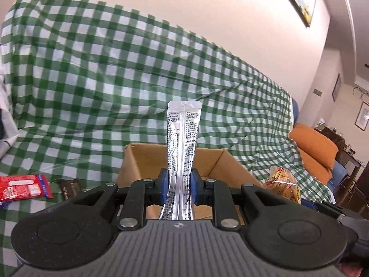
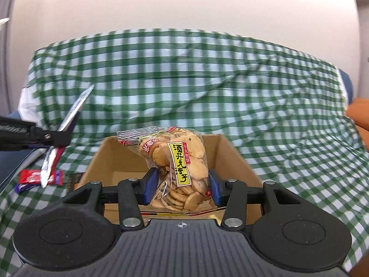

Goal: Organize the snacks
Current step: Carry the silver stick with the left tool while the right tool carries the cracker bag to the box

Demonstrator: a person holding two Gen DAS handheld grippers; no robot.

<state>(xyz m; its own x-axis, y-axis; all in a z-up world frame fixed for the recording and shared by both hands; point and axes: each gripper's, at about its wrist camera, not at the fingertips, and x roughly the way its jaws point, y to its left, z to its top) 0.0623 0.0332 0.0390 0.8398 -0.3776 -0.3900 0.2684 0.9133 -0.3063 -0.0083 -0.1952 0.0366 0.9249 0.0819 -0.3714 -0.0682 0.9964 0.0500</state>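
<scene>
Left wrist, creased silver stick sachet [image 1: 182, 152], black print

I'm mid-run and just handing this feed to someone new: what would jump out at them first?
Each gripper carries a snack over the open cardboard box: the left gripper pinches a tall silver stick sachet, and the right gripper clamps a clear bag of round crackers. Behind it all, the green checked cloth fills the scene, with a red packet lying on it left of the box.

sachet [image 1: 182, 147]: glossy silver foil
cracker bag [image 2: 177, 164]: clear shiny plastic
box [image 2: 115, 159]: matt cardboard
cover [image 1: 92, 69]: checked cloth, probably cotton
</scene>
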